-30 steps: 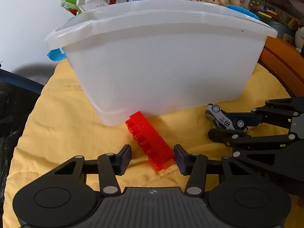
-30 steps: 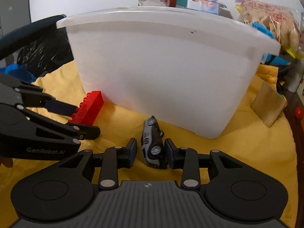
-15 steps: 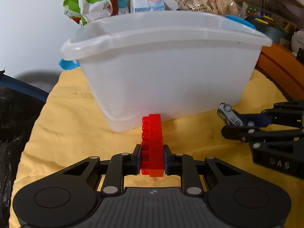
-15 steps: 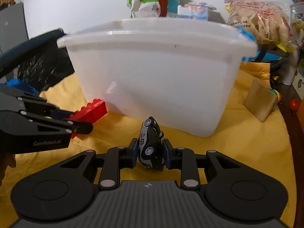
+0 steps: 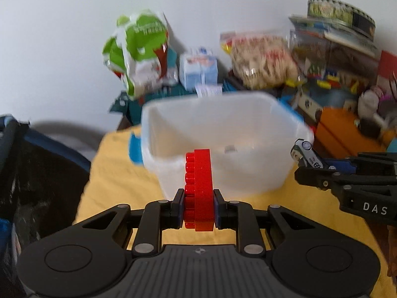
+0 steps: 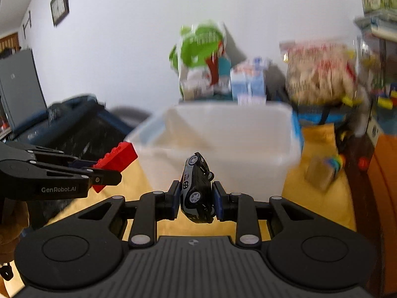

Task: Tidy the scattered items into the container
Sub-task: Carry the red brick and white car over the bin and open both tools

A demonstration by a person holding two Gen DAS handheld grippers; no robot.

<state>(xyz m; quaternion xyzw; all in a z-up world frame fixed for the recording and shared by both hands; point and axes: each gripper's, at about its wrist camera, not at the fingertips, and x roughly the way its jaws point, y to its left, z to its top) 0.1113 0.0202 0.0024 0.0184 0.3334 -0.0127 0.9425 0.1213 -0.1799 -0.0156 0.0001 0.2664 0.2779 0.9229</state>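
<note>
Both grippers are pinching their loads — left gripper fingers squeezing the red brick, right gripper fingers clamping the toy car — and either could be slipping out short of the white tub.

Red brick, black-and-silver toy car, translucent white bin, yellow cloth

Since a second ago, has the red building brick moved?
Yes. The red building brick, clamped in the left gripper, has come up off the yellow cloth towards the white tub's rim.

A framed clock hangs on the white wall.
</note>
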